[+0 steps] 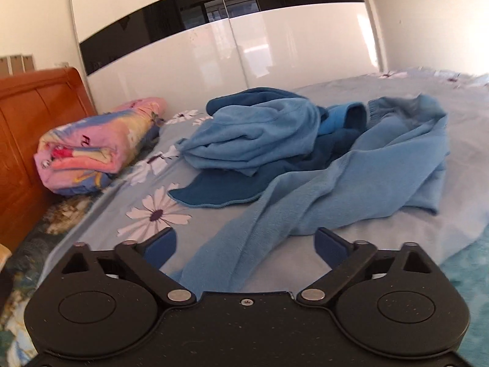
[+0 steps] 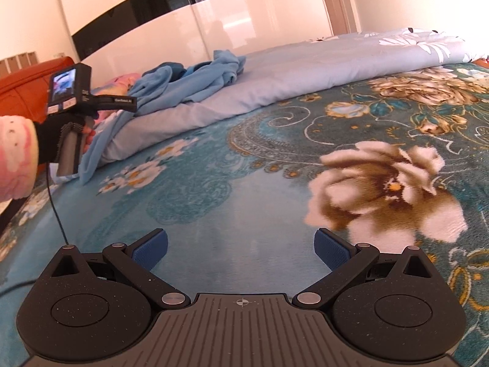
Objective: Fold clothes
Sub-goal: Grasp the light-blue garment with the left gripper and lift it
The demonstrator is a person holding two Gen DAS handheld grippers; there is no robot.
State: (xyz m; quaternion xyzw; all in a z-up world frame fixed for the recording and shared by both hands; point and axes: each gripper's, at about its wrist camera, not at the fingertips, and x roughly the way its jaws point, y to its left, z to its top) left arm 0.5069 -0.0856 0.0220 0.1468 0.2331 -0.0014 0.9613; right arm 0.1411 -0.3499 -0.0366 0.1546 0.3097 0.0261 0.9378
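Glossy white wardrobe [image 1: 214,52] with black band behind wooden headboard [image 1: 36,122].

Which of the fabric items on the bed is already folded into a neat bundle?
The pink patterned blanket beside the wooden headboard. It sits as a tidy folded stack, while the light blue garment and dark blue garment lie crumpled and spread out.

A soft, matt knit cloth is seen in the light blue garment [image 1: 321,177], with a darker blue fleece-like lining [image 1: 211,194] shown beneath. Smooth cotton-like fabric is presented by the pale floral sheet [image 1: 382,244]. A plush, fuzzy pile is displayed by the teal flowered blanket [image 2: 244,183]. Matt speckled black plastic is noted on the left gripper [image 1: 244,247] and right gripper [image 2: 241,246], with ribbed blue pads [image 2: 328,246]. The wardrobe doors [image 1: 198,52] are rendered glossy, the headboard [image 1: 33,116] in polished wood.
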